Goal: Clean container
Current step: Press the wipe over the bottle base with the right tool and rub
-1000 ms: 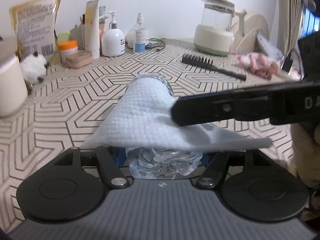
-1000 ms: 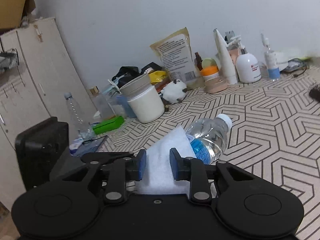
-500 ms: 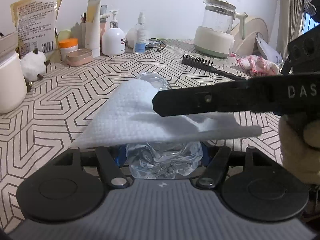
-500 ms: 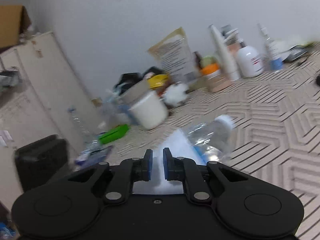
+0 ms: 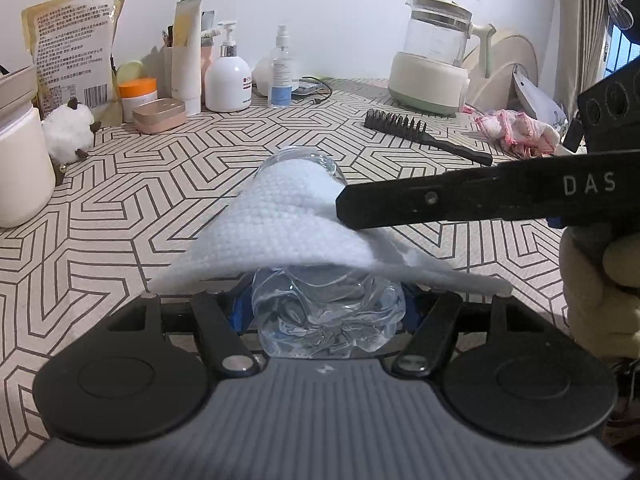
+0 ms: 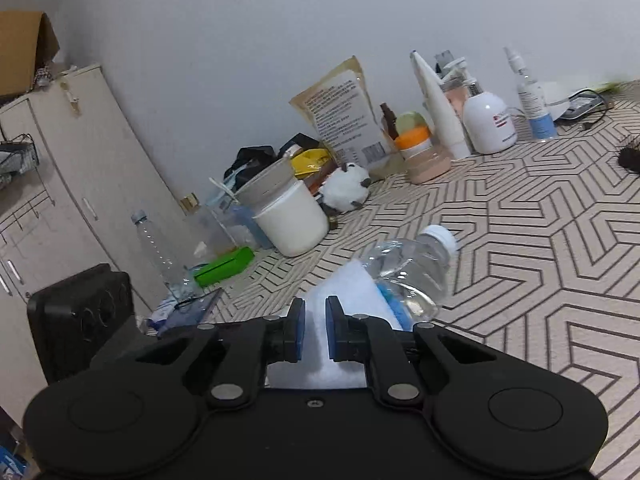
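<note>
A clear plastic bottle (image 5: 326, 320) lies level above the table, its crumpled base toward me, and my left gripper (image 5: 326, 304) is shut on that base with its blue pads on either side. A white cloth (image 5: 288, 224) is draped over the bottle's top. My right gripper (image 6: 315, 328) is shut on this cloth (image 6: 348, 292), a fold of it between the narrow pads. In the left wrist view, one of its black fingers (image 5: 400, 208) reaches in from the right and rests on the cloth. The bottle's white cap (image 6: 440, 236) points away.
A black comb (image 5: 420, 136), a glass kettle (image 5: 432, 60) and a pink rag (image 5: 516, 132) lie far right on the patterned table. A white jar (image 5: 20, 168), a pump bottle (image 5: 228, 76) and a paper bag (image 5: 72, 48) line the back left. A gloved hand (image 5: 592, 288) holds the right gripper.
The right gripper's jaws narrowed onto the cloth. Its finger slid left across the bottle, then back right, dragging the cloth with it. The left gripper and bottle stayed put.
</note>
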The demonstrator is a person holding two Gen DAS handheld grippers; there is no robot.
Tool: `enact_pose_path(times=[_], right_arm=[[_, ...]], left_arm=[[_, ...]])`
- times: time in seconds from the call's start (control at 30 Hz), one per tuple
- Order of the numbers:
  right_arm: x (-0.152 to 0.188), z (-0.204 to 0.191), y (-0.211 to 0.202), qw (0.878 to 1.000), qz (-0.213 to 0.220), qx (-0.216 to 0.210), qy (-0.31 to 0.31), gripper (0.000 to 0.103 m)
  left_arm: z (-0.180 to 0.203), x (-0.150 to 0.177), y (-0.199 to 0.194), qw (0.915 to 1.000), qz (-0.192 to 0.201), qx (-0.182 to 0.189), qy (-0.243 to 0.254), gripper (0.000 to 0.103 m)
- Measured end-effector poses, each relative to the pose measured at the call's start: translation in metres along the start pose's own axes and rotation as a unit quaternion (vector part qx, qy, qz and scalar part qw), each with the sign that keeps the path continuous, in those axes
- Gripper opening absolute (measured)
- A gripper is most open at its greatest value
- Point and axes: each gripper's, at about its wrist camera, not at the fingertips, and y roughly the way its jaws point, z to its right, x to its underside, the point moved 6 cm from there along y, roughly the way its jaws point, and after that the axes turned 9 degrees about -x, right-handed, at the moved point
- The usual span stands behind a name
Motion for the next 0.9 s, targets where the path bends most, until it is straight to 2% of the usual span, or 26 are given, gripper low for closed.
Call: enact_pose_path(times=[0.27, 0.37, 0.43, 0.5, 0.57, 0.73, 0.9], right_arm=[[0.002, -0.001, -0.001, 1.000, -0.002, -0.001, -0.002, 0.014], [0.007, -0.005, -0.008, 0.999, -0.027, -0.028, 0.003, 0.024], [0.008, -0.005, -0.012, 0.999, -0.030, -0.029, 0.011, 0.027], [0.007, -0.001, -0.015, 0.999, -0.024, -0.016, 0.015, 0.037], [0.006, 0.005, -0.019, 0.999, -0.019, -0.009, 0.028, 0.038], [0.010, 0.009, -0.020, 0.997, -0.017, -0.032, 0.068, 0.040], [0.014, 0.005, -0.005, 0.998, -0.021, -0.017, 0.050, 0.044]], left_arm=[[-0.001, 0.000, 0.000, 1.0000, 0.004, -0.003, -0.003, 0.068], [-0.006, 0.000, 0.000, 0.9998, 0.005, -0.003, -0.018, 0.068], [-0.006, 0.000, -0.001, 0.9998, 0.008, 0.003, -0.020, 0.068], [-0.005, 0.000, -0.001, 0.9998, 0.010, 0.000, -0.017, 0.068], [-0.005, 0.000, -0.002, 0.9998, 0.013, -0.002, -0.016, 0.068], [-0.005, -0.001, -0.002, 0.9998, 0.017, -0.004, -0.013, 0.067], [-0.008, -0.001, -0.001, 0.9997, 0.016, 0.000, -0.018, 0.067]])
